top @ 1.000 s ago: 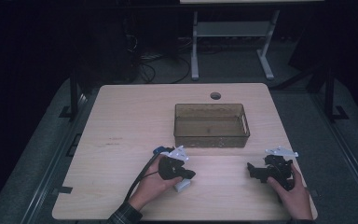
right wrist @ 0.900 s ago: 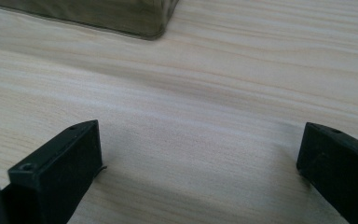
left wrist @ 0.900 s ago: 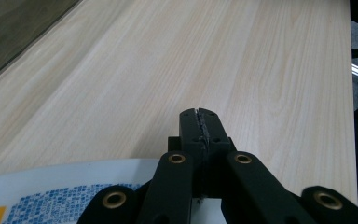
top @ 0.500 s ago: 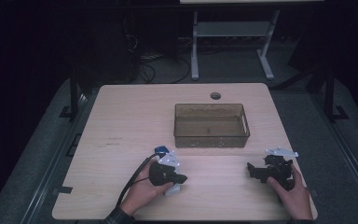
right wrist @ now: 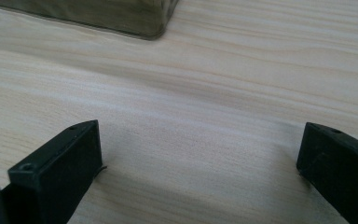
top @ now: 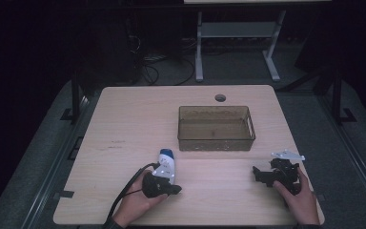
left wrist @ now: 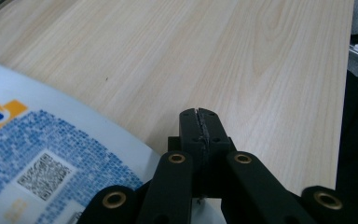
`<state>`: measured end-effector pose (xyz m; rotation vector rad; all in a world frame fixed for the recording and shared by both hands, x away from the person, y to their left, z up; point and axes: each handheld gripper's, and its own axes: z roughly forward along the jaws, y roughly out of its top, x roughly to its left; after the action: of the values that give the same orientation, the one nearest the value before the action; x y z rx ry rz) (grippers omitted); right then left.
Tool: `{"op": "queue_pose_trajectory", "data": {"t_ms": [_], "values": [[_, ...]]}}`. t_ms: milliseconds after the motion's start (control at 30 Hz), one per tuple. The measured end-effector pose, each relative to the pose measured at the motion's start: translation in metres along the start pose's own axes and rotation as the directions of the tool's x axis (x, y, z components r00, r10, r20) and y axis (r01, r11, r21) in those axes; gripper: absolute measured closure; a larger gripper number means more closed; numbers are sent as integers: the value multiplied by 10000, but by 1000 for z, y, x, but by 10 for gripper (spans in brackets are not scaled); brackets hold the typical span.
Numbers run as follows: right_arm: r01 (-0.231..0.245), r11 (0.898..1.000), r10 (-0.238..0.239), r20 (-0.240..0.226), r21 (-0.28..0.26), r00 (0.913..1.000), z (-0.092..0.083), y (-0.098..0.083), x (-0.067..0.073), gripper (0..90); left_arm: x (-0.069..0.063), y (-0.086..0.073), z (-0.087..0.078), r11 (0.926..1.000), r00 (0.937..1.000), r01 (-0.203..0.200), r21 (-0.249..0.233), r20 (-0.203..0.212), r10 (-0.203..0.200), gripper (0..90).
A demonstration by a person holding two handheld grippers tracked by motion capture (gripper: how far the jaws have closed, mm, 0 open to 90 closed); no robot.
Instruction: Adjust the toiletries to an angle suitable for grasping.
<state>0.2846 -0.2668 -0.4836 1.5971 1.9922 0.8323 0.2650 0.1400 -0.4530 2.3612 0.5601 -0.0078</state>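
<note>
left gripper [left wrist: 200, 121] closed, bottle [top: 166, 164] beside — tray [top: 216, 141]

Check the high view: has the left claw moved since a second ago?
Yes. The left claw drew back toward the person, away from the clear brown plastic bin.

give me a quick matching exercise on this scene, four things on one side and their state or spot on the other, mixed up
Things:
1. left gripper
2. right gripper
3. brown plastic bin
4. white bottle with blue cap

States or places:
A. empty, on the far right half of the table
B. jaws wide apart over bare wood
C. jaws closed together, nothing between them
D. lying on the table right beside the left gripper

Pairs: 1-C, 2-B, 3-A, 4-D
</note>
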Motion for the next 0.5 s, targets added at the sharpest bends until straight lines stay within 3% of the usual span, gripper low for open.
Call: {"op": "queue_pose_trajectory", "data": {"t_ms": [233, 367, 500], "values": [[-5, 10000, 5, -1, 2, 10000, 0, 0, 0, 0, 1, -8, -10, 9998, 9998, 141, -150, -132, -143, 900], [-6, 10000, 6, 1, 2, 10000, 0, 0, 0, 0, 0, -4, -15, 9989, 9999, 159, -436, -53, -162, 900], [-4, 10000, 4, 0, 3, 10000, 0, 0, 0, 0, 6, 2, -23, 9977, 9994, 137, -664, -304, -158, 900]]}}
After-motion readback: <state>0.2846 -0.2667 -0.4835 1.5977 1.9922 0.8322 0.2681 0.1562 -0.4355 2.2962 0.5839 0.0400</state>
